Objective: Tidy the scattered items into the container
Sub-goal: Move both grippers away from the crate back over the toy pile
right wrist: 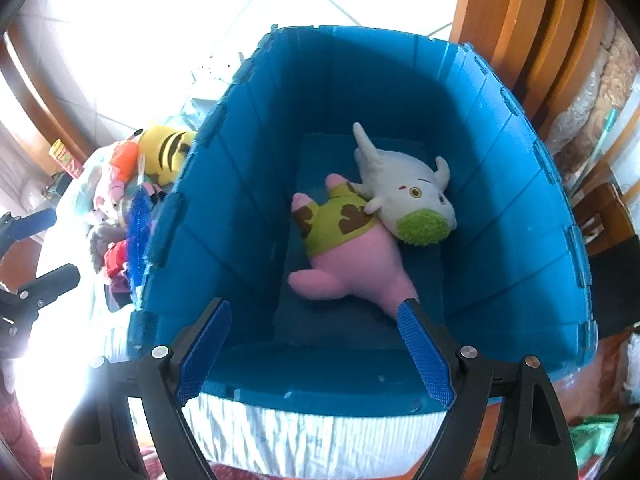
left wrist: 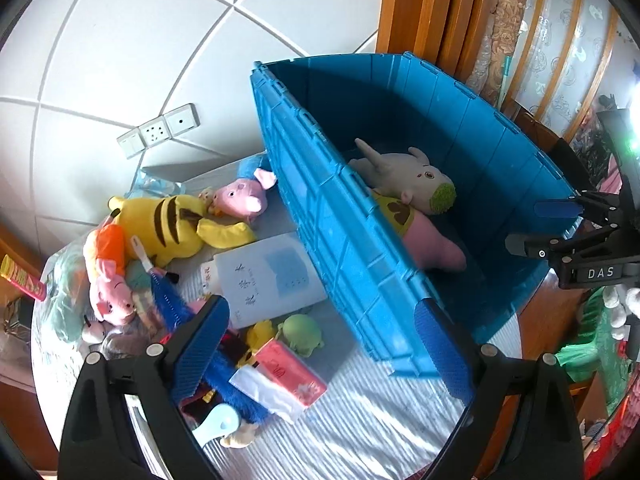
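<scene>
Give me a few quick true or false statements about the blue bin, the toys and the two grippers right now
1. Two plush toys lie in the blue bin: a pink toy and a grey toy. True.
2. The yellow striped plush is in the bin. False: it lies outside, on the table beside the bin.
3. The right hand-held gripper grips the pink toy. False: it is open and empty.
4. The left hand-held gripper is open. True.
5. A white booklet lies outside the bin. True.

Blue bin (right wrist: 248,184): ribbed plastic. Toys (right wrist: 404,196): fuzzy plush. Tablecloth (left wrist: 360,420): striped cloth.
</scene>
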`<state>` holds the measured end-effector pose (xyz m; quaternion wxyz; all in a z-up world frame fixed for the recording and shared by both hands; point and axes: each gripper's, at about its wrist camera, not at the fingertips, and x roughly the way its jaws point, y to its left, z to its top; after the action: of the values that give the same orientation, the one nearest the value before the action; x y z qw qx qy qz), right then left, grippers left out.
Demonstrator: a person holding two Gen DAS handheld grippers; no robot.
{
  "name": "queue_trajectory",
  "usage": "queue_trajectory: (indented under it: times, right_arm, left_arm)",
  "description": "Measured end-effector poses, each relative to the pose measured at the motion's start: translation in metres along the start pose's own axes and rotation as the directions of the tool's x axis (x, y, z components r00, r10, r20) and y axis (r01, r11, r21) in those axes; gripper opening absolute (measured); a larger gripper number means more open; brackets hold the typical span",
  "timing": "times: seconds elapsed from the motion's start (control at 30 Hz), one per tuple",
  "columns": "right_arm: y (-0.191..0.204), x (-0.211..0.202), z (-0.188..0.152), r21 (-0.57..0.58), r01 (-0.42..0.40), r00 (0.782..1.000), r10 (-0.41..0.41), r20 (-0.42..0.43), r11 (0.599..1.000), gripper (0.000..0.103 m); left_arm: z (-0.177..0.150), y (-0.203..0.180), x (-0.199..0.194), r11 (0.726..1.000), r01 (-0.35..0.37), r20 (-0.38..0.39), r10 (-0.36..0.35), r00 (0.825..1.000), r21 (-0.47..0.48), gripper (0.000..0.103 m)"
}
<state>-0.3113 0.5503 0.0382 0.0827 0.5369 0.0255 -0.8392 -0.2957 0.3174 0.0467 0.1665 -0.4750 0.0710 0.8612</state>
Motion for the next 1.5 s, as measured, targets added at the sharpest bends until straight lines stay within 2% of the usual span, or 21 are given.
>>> queue_trajectory:
  times: [0.37,0.73,1.13,1.5]
  right_arm:
    - [0.071,-0.007,-0.013,-0.047,-0.030,0.999,0.031,0.019,0.998,0.085]
    - [0.152,-0.005,-0.026,-0.117,-0.062,0.998,0.065,0.021,0.991,0.086]
    - [0.218,0.025,-0.038,-0.155,-0.101,0.995,0.098,-0.024,0.983,0.086]
    - [0.271,0.063,-0.045,-0.175,-0.144,0.988,0.133,-0.076,0.974,0.086]
  left_arm:
    - [-0.046,0.050,-0.023,0.998,-0.042,-0.010,0.042,0.999,-0.047,0.095]
    - [-0.099,0.117,-0.044,0.989,-0.085,-0.024,0.082,0.996,-0.125,0.095]
    - [-0.144,0.178,-0.053,0.976,-0.124,-0.046,0.117,0.992,-0.178,0.095]
    - [-0.180,0.236,-0.043,0.961,-0.153,-0.095,0.134,0.986,-0.229,0.095]
